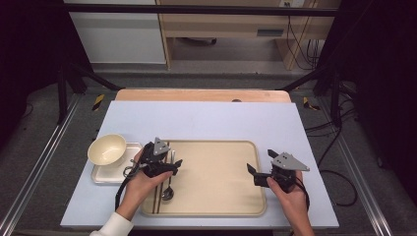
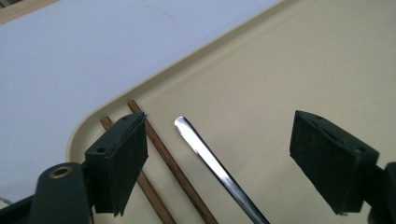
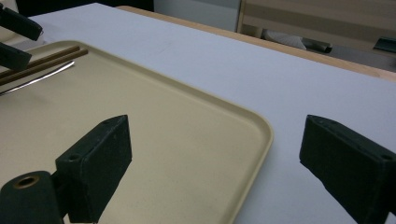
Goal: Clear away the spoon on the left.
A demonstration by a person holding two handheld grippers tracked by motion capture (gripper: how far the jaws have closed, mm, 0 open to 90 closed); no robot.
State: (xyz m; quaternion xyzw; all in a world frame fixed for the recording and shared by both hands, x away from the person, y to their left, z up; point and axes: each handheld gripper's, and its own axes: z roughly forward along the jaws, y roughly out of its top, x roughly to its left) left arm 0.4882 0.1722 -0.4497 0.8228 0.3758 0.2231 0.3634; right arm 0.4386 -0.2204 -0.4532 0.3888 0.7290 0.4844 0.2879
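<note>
Tray [image 1: 216,196] lying on the table: spoon [image 2: 212,161] and 2 chopsticks [image 2: 175,165] resting at its left end, left gripper [image 2: 217,158] hovering jaws apart over spoon, right gripper [image 3: 212,172] gaping over its right edge.

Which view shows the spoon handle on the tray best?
The left gripper view: the spoon handle lies sharp and close beside the chopsticks. The high view shows it small and partly hidden; the right gripper view, a distant sliver.

The spoon [image 1: 169,183] and 2 chopsticks [image 1: 158,191] lie on the tray [image 1: 216,196] at 9 o'clock; the bowl [image 1: 106,149] sits beyond, further toward 9.
</note>
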